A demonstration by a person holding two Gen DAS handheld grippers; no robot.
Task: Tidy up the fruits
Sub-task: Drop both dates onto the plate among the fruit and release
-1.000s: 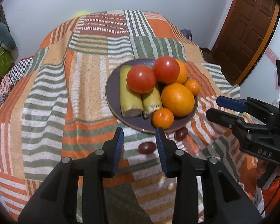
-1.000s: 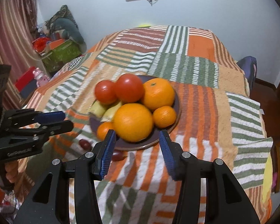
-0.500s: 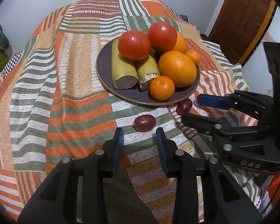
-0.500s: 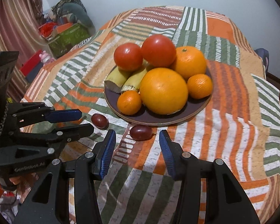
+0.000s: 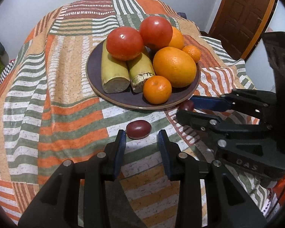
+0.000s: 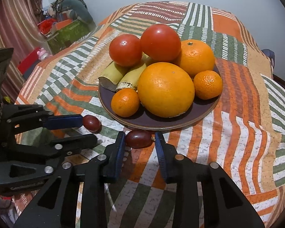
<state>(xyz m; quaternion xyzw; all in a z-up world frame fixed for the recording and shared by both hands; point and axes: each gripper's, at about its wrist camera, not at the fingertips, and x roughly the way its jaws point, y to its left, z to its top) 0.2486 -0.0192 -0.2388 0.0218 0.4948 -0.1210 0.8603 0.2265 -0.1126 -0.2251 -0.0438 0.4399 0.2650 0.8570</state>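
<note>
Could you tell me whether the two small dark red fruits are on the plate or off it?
Off: both dark red fruits lie on the cloth just outside the plate rim.

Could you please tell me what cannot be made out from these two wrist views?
- Right wrist view: the near banana's far end, hidden under a tomato.
- Left wrist view: the second grape, partly hidden behind the plate rim and the right tool.
- Both views: whether either tool touches its grape; the left tool flanks the first grape.
</note>
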